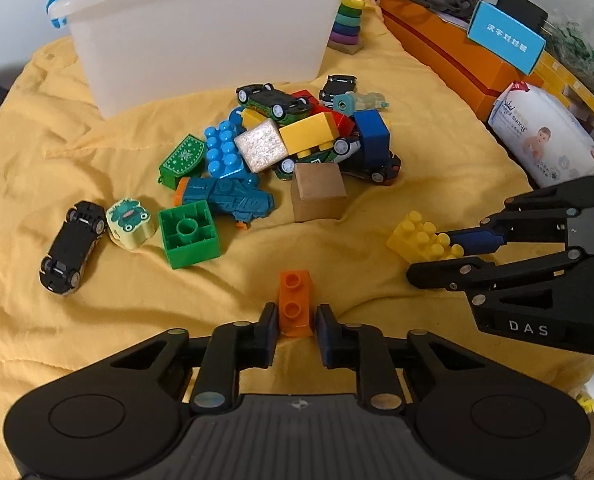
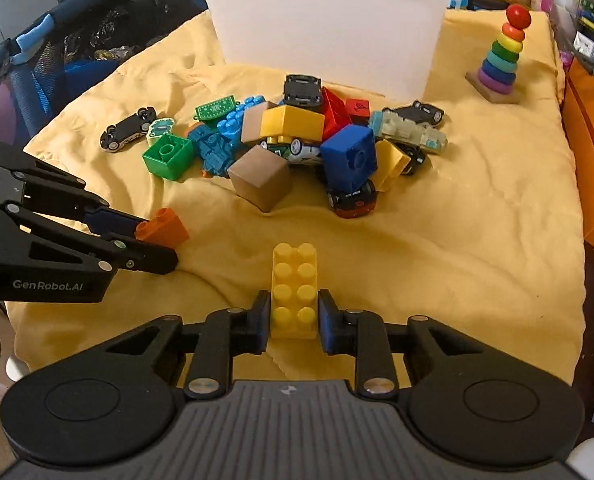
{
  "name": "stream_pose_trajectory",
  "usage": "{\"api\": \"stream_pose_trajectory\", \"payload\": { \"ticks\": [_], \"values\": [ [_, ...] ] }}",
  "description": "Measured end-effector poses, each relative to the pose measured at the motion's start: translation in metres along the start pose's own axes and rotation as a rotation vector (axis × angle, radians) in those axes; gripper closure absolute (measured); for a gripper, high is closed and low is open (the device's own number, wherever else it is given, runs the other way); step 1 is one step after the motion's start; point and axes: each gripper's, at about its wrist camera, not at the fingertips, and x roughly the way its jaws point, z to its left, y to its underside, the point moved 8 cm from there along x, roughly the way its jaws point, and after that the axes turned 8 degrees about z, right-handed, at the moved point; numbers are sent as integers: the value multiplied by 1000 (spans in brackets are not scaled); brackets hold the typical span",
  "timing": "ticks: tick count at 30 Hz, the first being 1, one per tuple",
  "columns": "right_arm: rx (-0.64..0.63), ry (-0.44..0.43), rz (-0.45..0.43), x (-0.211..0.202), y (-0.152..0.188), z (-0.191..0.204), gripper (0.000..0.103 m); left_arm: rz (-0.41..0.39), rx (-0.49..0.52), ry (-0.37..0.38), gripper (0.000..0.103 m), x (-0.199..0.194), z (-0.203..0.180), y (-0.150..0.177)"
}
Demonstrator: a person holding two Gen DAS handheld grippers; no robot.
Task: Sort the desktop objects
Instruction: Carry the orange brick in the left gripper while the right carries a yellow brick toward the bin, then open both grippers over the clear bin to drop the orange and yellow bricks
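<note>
My left gripper [image 1: 295, 314] is shut on a small orange two-stud brick [image 1: 295, 300], held just above the yellow cloth [image 1: 97, 320]. The right wrist view shows that same gripper [image 2: 157, 242] at the left with the orange brick [image 2: 165, 226] in its tips. My right gripper [image 2: 293, 308] is shut on a long yellow studded brick [image 2: 294, 280]. From the left wrist view it [image 1: 427, 256] comes in at the right with the yellow brick [image 1: 421, 238]. Beyond both lies a pile of toy cars and blocks [image 1: 297, 136], in front of a white plastic bin [image 1: 201, 32].
A black toy car [image 1: 71, 246], a frog block [image 1: 131, 222] and a green brick [image 1: 189, 234] lie apart at the left. A wooden cube [image 2: 259, 178] fronts the pile. A rainbow ring stacker [image 2: 501, 54] stands back right. Orange boxes [image 1: 457, 56] and a wipes pack [image 1: 549, 136] line the right edge.
</note>
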Motion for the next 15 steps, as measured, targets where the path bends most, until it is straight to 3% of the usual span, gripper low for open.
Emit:
{"api": "stream_pose_trajectory", "payload": {
  "ticks": [3, 7, 11, 15],
  "values": [
    [-30, 16, 4, -1, -1, 5, 76, -30, 4, -3, 86, -9, 3, -6],
    [8, -19, -38, -16, -17, -1, 76, -127, 6, -9, 86, -43, 15, -40],
    [33, -6, -174, -49, -67, -21, 76, -245, -28, -40, 86, -85, 40, -96],
    [65, 13, -327, -79, -140, -49, 76, -352, -78, -88, 86, -115, 71, -160]
  ]
}}
